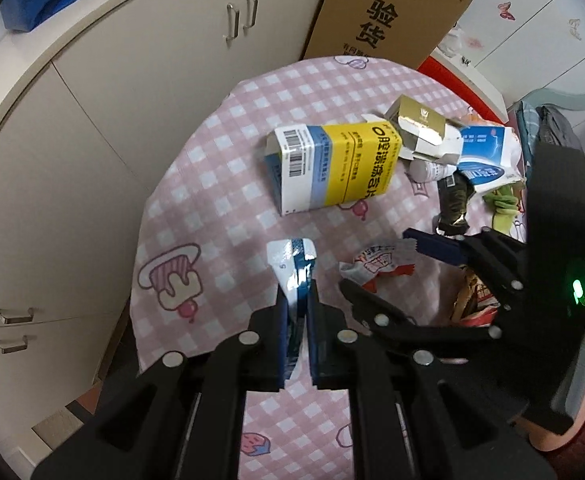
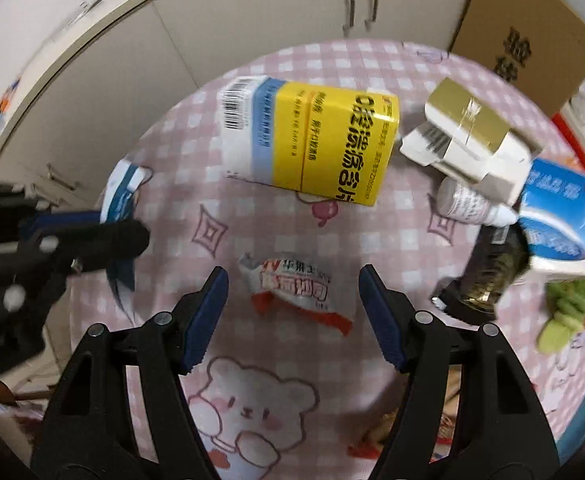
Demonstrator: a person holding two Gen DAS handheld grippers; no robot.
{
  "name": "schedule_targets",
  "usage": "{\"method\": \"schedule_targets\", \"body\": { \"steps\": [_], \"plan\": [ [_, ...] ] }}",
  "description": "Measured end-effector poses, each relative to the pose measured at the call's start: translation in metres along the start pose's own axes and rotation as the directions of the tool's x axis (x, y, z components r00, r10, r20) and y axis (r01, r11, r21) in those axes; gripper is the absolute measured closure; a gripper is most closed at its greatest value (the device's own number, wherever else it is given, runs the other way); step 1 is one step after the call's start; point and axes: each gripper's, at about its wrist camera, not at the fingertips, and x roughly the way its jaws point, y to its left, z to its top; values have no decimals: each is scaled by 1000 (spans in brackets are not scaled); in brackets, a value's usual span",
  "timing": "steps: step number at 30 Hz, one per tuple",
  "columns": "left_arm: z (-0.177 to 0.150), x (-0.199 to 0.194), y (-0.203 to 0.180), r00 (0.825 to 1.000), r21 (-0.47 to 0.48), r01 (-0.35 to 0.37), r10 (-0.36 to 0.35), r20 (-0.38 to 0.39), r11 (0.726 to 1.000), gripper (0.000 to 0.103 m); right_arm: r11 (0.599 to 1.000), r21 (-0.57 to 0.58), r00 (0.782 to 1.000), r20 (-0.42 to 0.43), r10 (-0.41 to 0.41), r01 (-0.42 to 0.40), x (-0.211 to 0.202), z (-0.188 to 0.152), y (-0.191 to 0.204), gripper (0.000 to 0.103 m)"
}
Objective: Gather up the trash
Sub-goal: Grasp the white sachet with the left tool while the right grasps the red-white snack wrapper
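Note:
My left gripper (image 1: 296, 292) is shut on a blue and white foil wrapper (image 1: 292, 256), held above the pink checked tablecloth (image 1: 212, 184). The same gripper (image 2: 132, 236) shows at the left of the right wrist view, gripping that wrapper (image 2: 122, 190). My right gripper (image 2: 292, 280) stands open, pointing down over a red and white snack wrapper (image 2: 296, 284) that lies between its fingers without touching them. That snack wrapper (image 1: 376, 266) also lies beside the right gripper (image 1: 376, 260) in the left wrist view.
A yellow and white medicine box (image 2: 308, 140) lies further back. To the right are a gold and white carton (image 2: 468, 128), a small white bottle (image 2: 464, 202), a blue and white box (image 2: 560, 208), a dark packet (image 2: 488, 276) and green scraps (image 2: 564, 312). Cabinet doors (image 1: 92, 120) and a cardboard box (image 1: 384, 12) stand behind.

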Motion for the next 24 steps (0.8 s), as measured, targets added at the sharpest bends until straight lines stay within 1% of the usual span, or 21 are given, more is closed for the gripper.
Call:
{"method": "schedule_targets", "body": {
  "steps": [1, 2, 3, 4, 5, 7, 10, 13, 15, 16, 18, 19, 21, 22, 24],
  "plan": [
    [1, 1, -1, 1000, 2, 0, 0, -2, 1000, 95, 1000, 9, 1000, 11, -1, 1, 0, 0, -4, 50],
    [1, 2, -2, 1000, 4, -1, 1, -2, 1000, 95, 1000, 15, 1000, 17, -10, 9, -1, 0, -6, 56],
    [2, 3, -4, 1000, 6, -1, 1, -4, 1000, 95, 1000, 16, 1000, 15, -19, 19, -2, 0, -8, 66],
    [2, 3, -5, 1000, 7, 1, -1, -4, 1000, 95, 1000, 25, 1000, 11, -13, 13, -3, -1, -11, 68],
    [2, 2, -7, 1000, 10, 3, -3, -3, 1000, 95, 999, 34, 1000, 8, -4, 3, -4, -2, -14, 69],
    [3, 0, -11, 1000, 18, 8, -8, 1, 1000, 95, 999, 40, 1000, 6, -9, 9, -7, -6, -20, 73],
    [5, -9, -24, 1000, 33, 15, -16, 17, 999, 95, 992, 116, 998, 47, 44, -49, -26, -13, -38, 73],
    [9, -25, -41, 998, 53, 34, -37, 52, 998, 95, 972, 206, 987, 131, 88, -114, -58, -15, -59, 73],
    [12, -38, -54, 995, 65, 50, -56, 81, 997, 95, 951, 264, 973, 204, 109, -162, -86, -22, -77, 73],
    [14, -47, -66, 993, 76, 63, -71, 98, 995, 95, 945, 281, 968, 226, 107, -169, -95, -22, -79, 73],
    [17, -62, -89, 987, 106, 78, -91, 129, 991, 95, 923, 332, 954, 281, 100, -194, -124, -31, -100, 73],
    [18, -66, -99, 985, 122, 82, -99, 140, 989, 95, 918, 344, 951, 296, 95, -199, -130, -33, -101, 73],
    [20, -78, -127, 979, 166, 95, -122, 164, 982, 95, 900, 385, 939, 337, 67, -203, -157, -53, -123, 73],
    [20, -85, -148, 975, 197, 103, -138, 176, 975, 95, 895, 397, 936, 347, 58, -203, -166, -60, -129, 73],
    [17, -91, -180, 970, 241, 114, -161, 185, 964, 95, 876, 439, 926, 377, 25, -202, -190, -84, -153, 73]
  ]
}}
